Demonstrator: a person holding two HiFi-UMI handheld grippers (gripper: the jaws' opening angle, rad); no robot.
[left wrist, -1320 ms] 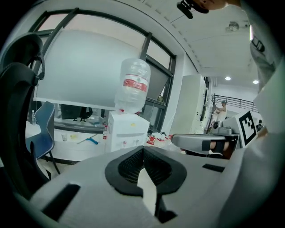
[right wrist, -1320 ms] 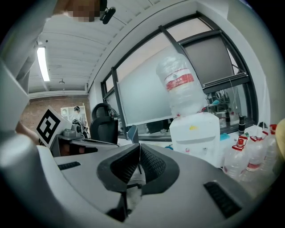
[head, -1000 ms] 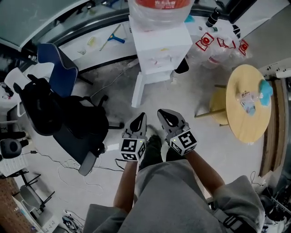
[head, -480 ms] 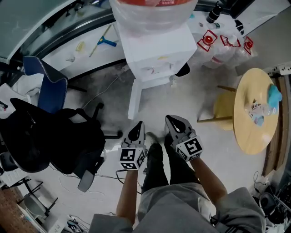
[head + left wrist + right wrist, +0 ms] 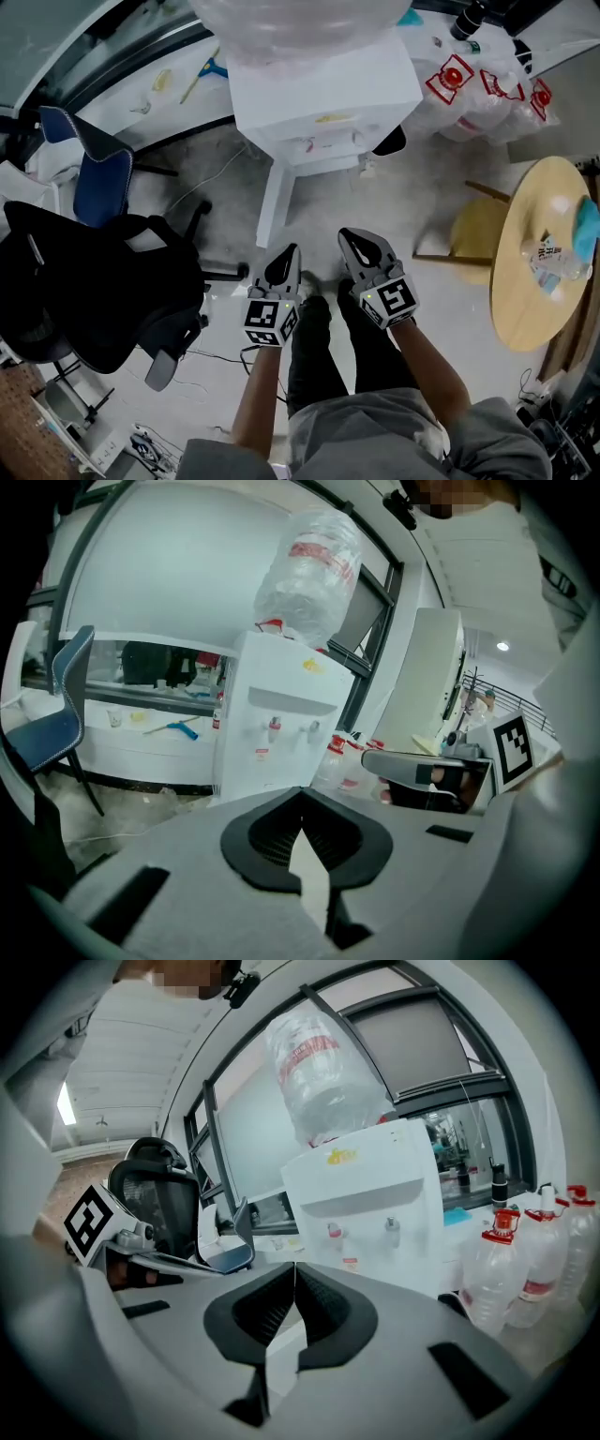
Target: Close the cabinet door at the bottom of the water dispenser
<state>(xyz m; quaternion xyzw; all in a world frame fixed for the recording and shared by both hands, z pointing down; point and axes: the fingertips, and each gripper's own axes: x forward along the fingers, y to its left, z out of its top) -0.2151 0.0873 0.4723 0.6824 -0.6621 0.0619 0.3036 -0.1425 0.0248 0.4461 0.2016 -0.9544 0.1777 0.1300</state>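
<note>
The white water dispenser [image 5: 319, 94] stands at the top of the head view with a big clear bottle [image 5: 291, 19] on it. Its bottom cabinet door [image 5: 272, 202] hangs open, a narrow white panel swung out toward me on the dispenser's left. My left gripper [image 5: 290, 253] and right gripper [image 5: 352, 236] are side by side, short of the dispenser and touching nothing. Both are shut and empty. The left gripper view has the dispenser [image 5: 281, 724] ahead beyond the shut left gripper [image 5: 302, 797]. In the right gripper view the dispenser [image 5: 370, 1194] rises behind the shut right gripper [image 5: 294, 1269], its base hidden.
A black office chair [image 5: 84, 281] and a blue chair [image 5: 98, 178] stand at the left. At the right are a round wooden table [image 5: 534, 272] and a yellow stool [image 5: 473, 230]. Red-capped water bottles [image 5: 478, 80] sit right of the dispenser. Cables [image 5: 202, 356] lie on the floor.
Both grippers have sunk lower, still shut and side by side. The dispenser now looms larger and nearer in the head view, and the chairs have slid left.
</note>
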